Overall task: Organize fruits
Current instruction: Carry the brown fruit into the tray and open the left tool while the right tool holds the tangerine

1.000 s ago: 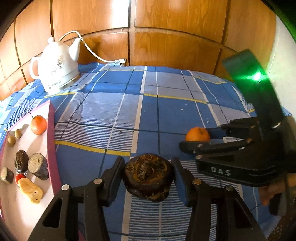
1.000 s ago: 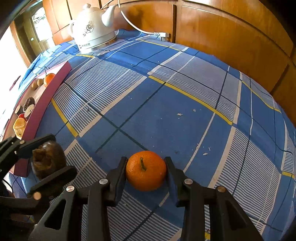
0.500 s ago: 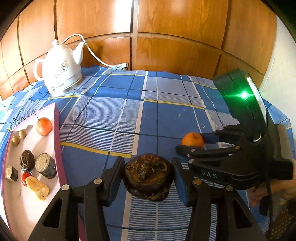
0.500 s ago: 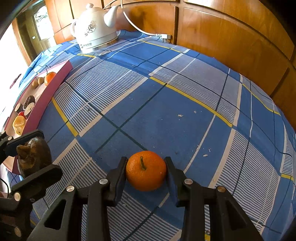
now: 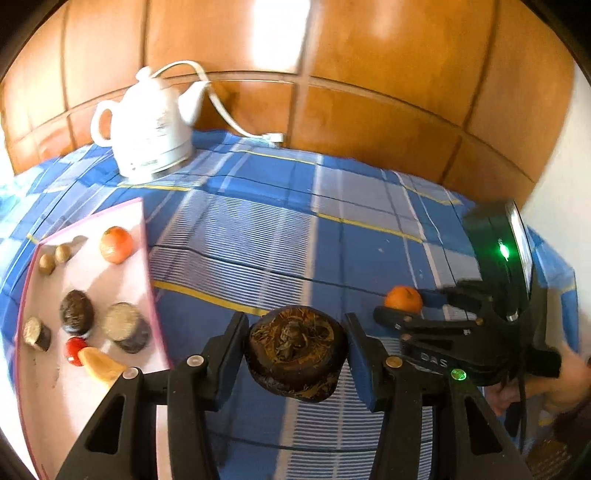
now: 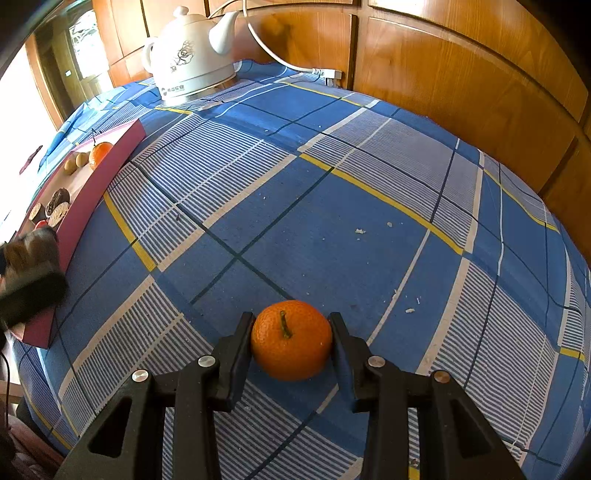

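Carrying the dark brown round fruit (image 5: pixel 296 353) clamped in its jaws, the left gripper (image 5: pixel 295 350) has lifted leftward toward the pink tray (image 5: pixel 146 236) of sorted fruit, while the right gripper (image 6: pixel 291 347) stays clamped on the orange mandarin (image 6: pixel 291 345) resting on the blue-checked bench (image 6: pixel 332 206), so delivery looks next.

Daylight floods in at the left edge, blowing out the pink tray (image 6: pixel 110 153) side of the right wrist view, with glare streaks on the wood panelling (image 5: pixel 277 33). The left wrist view is motion-smeared throughout; both bend and darken at the corners.
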Tool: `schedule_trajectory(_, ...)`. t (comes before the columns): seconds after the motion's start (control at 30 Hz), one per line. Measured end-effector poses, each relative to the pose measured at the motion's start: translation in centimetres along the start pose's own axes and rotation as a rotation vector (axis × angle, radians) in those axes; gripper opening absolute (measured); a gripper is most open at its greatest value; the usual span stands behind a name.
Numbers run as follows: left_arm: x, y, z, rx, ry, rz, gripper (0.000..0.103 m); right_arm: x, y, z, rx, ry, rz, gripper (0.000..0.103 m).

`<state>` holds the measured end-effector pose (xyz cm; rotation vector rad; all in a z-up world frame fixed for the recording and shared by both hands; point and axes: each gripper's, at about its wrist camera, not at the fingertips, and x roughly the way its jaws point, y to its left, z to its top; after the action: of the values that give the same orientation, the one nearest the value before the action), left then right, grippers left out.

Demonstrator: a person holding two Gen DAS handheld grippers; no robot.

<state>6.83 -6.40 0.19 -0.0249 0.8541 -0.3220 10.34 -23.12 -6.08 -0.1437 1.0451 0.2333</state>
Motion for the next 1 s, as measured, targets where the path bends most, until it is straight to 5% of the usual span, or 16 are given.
schedule_trajectory(0.4, -1.3, 15.0, 2.5, -0.343, -0.048, 0.171, 0.052, 0.0, 0.0, 0.0, 0.000, -0.001, -0.002, 0.040)
schedule_trajectory(0.6, 0.2, 20.6, 3.7, -0.401, -0.049, 0.268, 0.052, 0.0, 0.0, 0.1, 0.001, -0.002, -0.002, 0.040)
schedule_trajectory(1.0, -0.5, 20.9, 2.6, -0.368, -0.066, 0.401, 0.062, 0.0, 0.0, 0.1, 0.000, -0.002, -0.006, 0.040)
